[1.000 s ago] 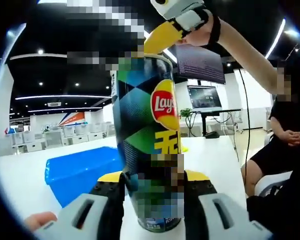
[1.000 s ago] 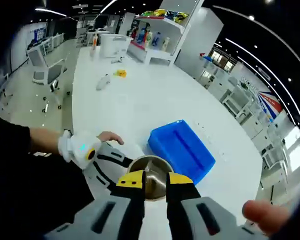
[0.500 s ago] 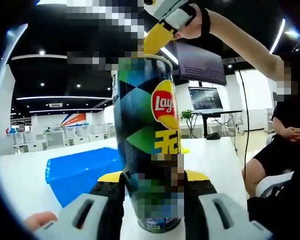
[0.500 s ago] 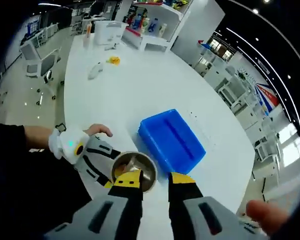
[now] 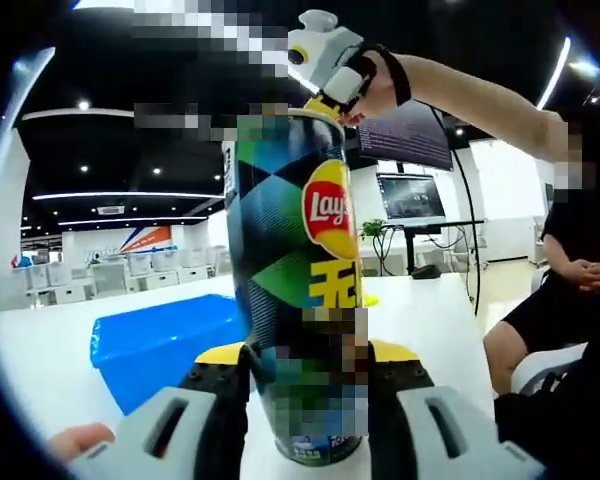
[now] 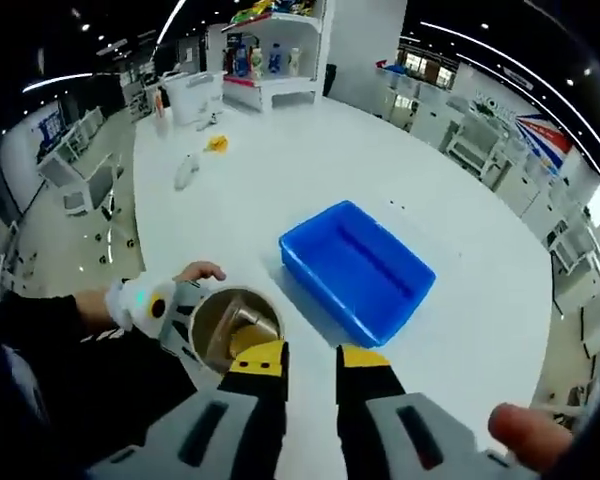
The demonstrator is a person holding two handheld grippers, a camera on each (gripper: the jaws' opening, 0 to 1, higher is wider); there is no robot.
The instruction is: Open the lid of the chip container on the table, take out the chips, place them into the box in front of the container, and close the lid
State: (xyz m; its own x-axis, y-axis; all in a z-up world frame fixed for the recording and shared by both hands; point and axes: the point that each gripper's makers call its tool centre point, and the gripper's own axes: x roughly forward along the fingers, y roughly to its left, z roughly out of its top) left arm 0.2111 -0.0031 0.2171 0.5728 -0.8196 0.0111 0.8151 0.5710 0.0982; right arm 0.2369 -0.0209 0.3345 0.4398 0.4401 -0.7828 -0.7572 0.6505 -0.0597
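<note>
Clamped on the lower body of the Lay's chip can (image 5: 300, 300), my left jaws (image 5: 305, 365) hold it upright on the white bench (image 5: 430, 310), one yellow tip on each side of the tube. My right jaws (image 6: 310, 358) hover just above the can's open mouth (image 6: 230, 325), slightly parted with nothing between them; from the left gripper view they sit right at the rim (image 5: 325, 100). The lid is already off, and inside the can I can make out a pale lining but not clearly the chips. Beyond the can lies the blue box (image 6: 358, 268), apart from it, open side up and, as far as I can tell, with nothing in it yet.

My worry from here: if my right jaws go in off-centre, a tip could catch the rim and lever the tall can over, or drag it through my left grip. Squeezing too hard inside would likely crush the chips.
</note>
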